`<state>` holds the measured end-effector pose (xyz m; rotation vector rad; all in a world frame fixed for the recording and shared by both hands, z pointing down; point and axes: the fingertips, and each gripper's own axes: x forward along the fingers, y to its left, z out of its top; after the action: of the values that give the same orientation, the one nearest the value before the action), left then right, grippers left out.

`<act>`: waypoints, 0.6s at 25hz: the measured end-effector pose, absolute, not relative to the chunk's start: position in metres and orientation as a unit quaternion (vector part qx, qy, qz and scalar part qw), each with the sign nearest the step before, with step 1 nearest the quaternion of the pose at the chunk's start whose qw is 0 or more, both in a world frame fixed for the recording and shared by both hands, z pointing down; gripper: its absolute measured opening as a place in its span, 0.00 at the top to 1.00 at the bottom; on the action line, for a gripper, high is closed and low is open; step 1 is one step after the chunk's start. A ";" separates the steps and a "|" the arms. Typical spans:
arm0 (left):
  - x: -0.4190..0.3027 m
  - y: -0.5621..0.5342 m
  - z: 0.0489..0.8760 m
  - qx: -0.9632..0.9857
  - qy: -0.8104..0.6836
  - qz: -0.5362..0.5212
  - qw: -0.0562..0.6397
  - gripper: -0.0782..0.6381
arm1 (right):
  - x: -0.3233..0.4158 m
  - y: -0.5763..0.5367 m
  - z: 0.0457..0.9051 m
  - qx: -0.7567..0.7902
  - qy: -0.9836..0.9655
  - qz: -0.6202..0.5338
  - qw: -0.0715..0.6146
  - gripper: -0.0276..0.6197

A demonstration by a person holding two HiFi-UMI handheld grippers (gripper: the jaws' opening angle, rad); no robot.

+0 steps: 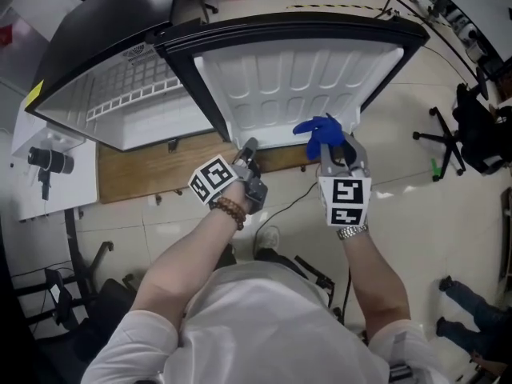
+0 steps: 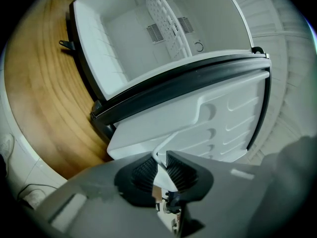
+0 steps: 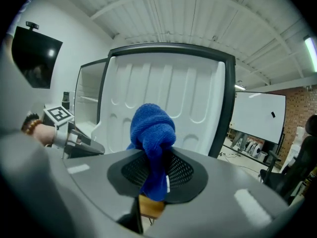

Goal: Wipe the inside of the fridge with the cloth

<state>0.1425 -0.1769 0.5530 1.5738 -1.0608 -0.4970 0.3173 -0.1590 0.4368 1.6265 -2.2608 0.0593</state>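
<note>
Your right gripper (image 3: 159, 155) clamps the blue cloth (image 3: 152, 128) before the open fridge door (image 1: 304, 86). Your left gripper (image 2: 161, 158), jaws narrowly apart, straddles that door's edge.

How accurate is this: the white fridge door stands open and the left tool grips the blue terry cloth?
Wrong tool: the right tool grips the blue terry cloth, as the right gripper view shows. The white fridge door does stand open.

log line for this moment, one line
left claw: astride fridge door edge | right claw: shut on blue cloth | wiping: not started
</note>
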 end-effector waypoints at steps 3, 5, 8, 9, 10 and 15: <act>0.142 -0.183 0.556 0.664 -0.456 -0.208 0.555 0.82 | 0.300 -0.156 0.440 0.560 -0.809 0.023 0.179 0.85; 0.143 -0.185 0.558 0.664 -0.459 -0.205 0.553 0.82 | 0.293 -0.154 0.442 0.553 -0.813 0.025 0.180 0.85; 0.148 -0.187 0.558 0.669 -0.460 -0.198 0.550 0.81 | 0.288 -0.154 0.443 0.548 -0.817 0.029 0.180 0.85; 0.149 -0.187 0.558 0.670 -0.459 -0.196 0.549 0.81 | 0.287 -0.154 0.444 0.547 -0.817 0.030 0.180 0.85; 0.150 -0.187 0.558 0.672 -0.458 -0.194 0.549 0.79 | 0.286 -0.154 0.444 0.546 -0.818 0.031 0.179 0.85; 0.152 -0.184 0.560 0.677 -0.451 -0.181 0.553 0.77 | 0.280 -0.156 0.443 0.541 -0.821 0.034 0.178 0.85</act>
<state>0.1519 -0.1844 0.5597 1.6007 -1.0654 -0.4290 0.2803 -0.1563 0.4430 1.5313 -2.3217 0.0976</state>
